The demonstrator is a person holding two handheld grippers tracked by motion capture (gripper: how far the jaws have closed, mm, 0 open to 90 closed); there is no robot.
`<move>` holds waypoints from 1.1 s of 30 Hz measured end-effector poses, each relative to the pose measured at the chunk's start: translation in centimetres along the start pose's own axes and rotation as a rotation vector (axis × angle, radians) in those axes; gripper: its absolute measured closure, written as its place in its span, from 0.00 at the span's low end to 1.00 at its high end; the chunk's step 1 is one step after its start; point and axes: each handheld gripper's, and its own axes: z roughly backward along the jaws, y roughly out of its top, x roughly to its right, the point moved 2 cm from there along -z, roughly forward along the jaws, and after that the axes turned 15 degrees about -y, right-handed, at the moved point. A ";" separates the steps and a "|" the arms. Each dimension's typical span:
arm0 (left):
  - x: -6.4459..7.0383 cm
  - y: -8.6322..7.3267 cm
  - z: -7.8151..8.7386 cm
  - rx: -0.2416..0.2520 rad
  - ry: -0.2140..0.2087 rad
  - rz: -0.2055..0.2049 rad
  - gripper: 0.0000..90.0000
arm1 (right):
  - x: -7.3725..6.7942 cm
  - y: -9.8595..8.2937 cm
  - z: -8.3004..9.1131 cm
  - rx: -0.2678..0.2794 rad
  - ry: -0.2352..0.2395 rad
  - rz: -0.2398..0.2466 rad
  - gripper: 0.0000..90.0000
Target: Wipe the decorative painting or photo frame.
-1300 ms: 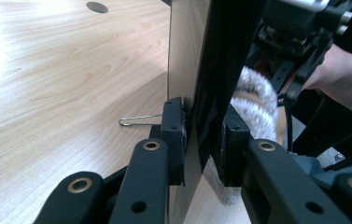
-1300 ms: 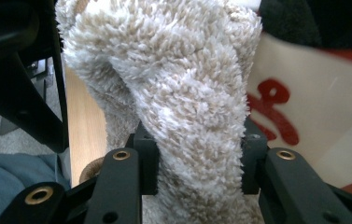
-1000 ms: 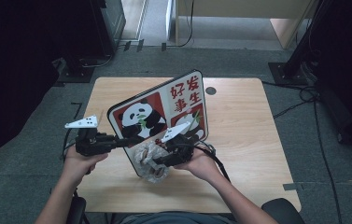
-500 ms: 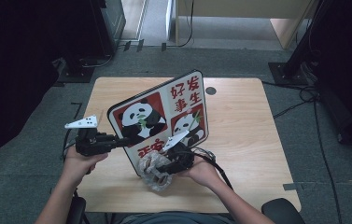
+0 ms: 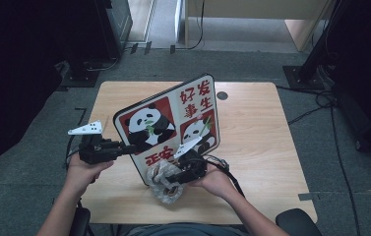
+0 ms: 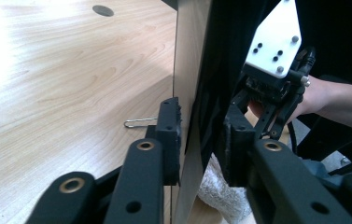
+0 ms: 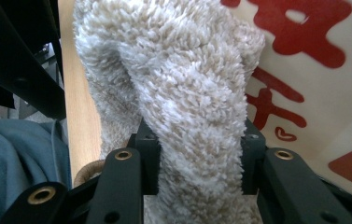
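Observation:
A white board [image 5: 173, 123] with red panda pictures and red characters stands tilted on its lower edge over the wooden table [image 5: 257, 147]. My left gripper [image 5: 133, 147] is shut on the board's left edge; in the left gripper view its jaws [image 6: 201, 140] clamp the board's thin edge [image 6: 190, 70]. My right gripper [image 5: 169, 181] is shut on a fluffy beige cloth [image 5: 166, 187] at the board's bottom corner. The cloth [image 7: 187, 93] bulges between the right gripper's jaws [image 7: 197, 158] and presses against the printed board face [image 7: 304, 70]. The right gripper [image 6: 276, 93] also shows beyond the board.
A round cable hole [image 5: 222, 95] sits in the table's far side. A small wire clip [image 6: 138, 122] lies on the wood behind the board. Dark furniture and cables ring the table. Blue clothing [image 7: 15, 158] lies close below the right gripper.
My right gripper has slid the cloth down the board's face towards its bottom corner and the person. The left gripper keeps its hold in place.

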 end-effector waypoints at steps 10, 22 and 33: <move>0.1 -0.1 0.4 -0.023 -0.006 0.001 0.74 | -0.2 1.2 1.8 0.033 -0.008 -0.023 0.71; 0.4 -0.5 1.2 -0.039 -0.004 0.004 0.75 | -0.4 3.6 4.3 0.075 -0.002 -0.049 0.71; 0.6 -1.0 2.5 -0.007 -0.022 -0.003 0.77 | -1.1 7.7 7.0 0.099 -0.003 -0.021 0.71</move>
